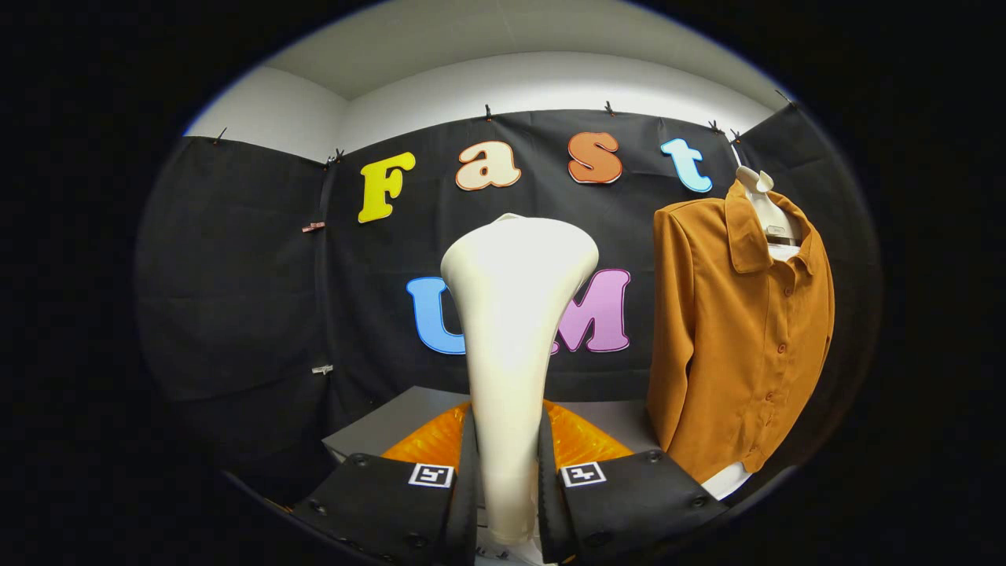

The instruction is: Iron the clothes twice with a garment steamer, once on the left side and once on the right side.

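Steamer held up, shirt waiting on the right.

An orange-brown button shirt [743,330] hangs on a white hanger [766,216] against the booth's black wall, far right, above the grey table [393,420]. The cream garment steamer [511,314] stands upright, its wide head topmost, well left of the shirt. The tool [507,495] is clenched on its narrow handle, both fingers pressing its sides.

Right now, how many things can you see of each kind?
Garment steamer, gripped between the gripper's two fingers: 1
Brown shirt, hanging to the right beyond the steamer: 1
White hanger holding the shirt: 1
Grey table beyond the fingers: 1
Total: 4
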Demonstrator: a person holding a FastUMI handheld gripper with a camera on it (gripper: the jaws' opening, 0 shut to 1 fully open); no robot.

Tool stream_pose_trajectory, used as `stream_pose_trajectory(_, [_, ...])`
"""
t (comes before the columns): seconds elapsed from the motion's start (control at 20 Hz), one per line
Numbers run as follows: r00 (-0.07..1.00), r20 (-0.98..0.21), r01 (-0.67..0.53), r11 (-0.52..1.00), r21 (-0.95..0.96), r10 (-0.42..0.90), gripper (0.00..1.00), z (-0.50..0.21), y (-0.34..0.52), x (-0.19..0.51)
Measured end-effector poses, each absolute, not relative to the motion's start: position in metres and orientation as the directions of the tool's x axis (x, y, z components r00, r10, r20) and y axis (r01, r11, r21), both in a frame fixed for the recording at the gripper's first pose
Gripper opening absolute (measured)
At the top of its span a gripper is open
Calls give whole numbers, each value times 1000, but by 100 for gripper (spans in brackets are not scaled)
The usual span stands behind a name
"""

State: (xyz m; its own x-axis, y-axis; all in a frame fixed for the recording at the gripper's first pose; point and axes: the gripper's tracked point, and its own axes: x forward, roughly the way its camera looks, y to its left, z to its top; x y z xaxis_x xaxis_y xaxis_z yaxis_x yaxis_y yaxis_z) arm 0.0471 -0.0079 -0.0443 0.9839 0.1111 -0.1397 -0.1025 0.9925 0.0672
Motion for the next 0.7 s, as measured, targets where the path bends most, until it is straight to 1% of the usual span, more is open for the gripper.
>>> stream_pose_trajectory(0.7, [983,-146,-107,993,56,114,35,-47,-11,42])
